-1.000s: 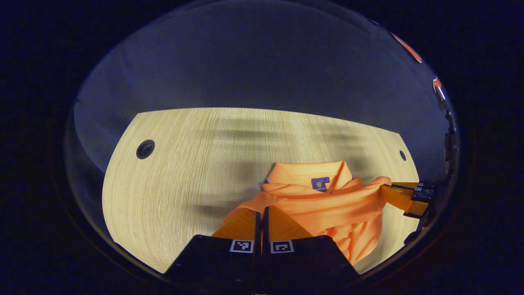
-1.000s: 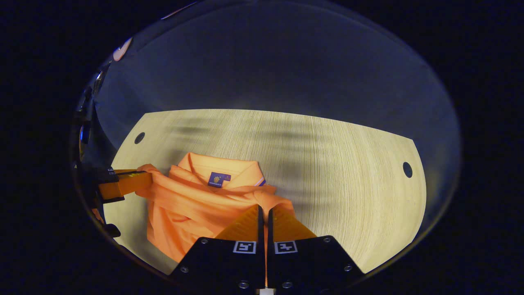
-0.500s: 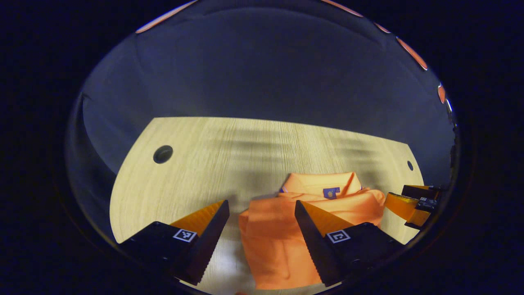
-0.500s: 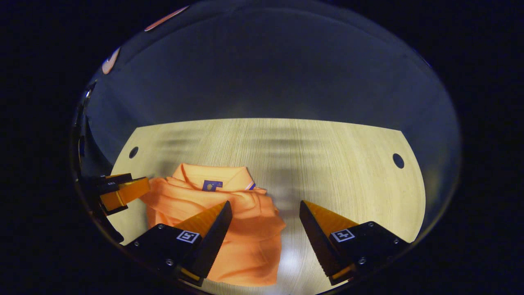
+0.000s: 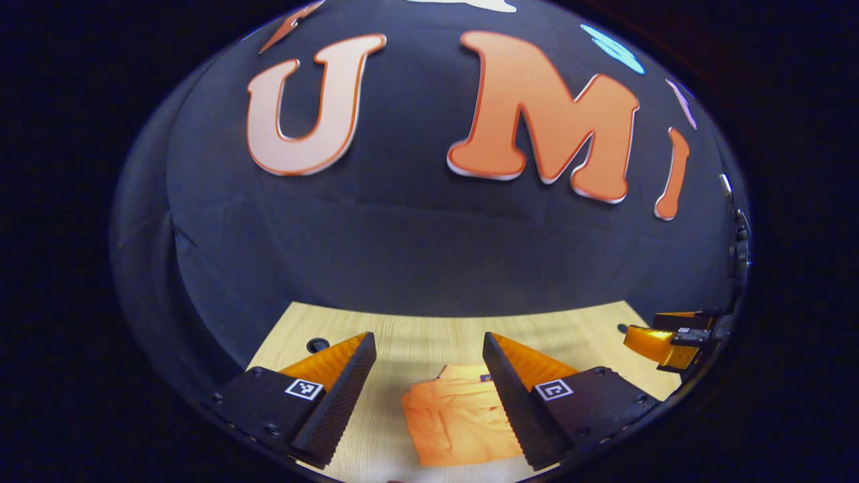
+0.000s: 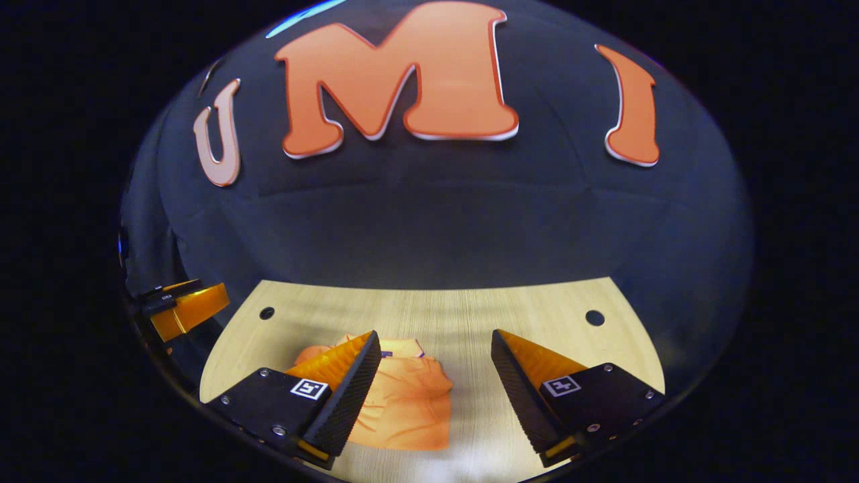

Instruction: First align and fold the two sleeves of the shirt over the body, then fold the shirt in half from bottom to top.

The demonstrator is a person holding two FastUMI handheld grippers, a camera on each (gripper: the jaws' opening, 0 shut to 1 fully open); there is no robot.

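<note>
Left gripper view: we log left gripper, jaws wide apart, empty; folded shirt on tabletop below; right gripper likewise agape, shirt behind its left finger.

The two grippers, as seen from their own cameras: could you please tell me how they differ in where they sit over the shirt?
The left gripper frames the shirt between its fingers; the right gripper frames mostly bare table. The shirt lies behind the left gripper's right finger but the right gripper's left finger. Both are open, holding nothing.
</note>
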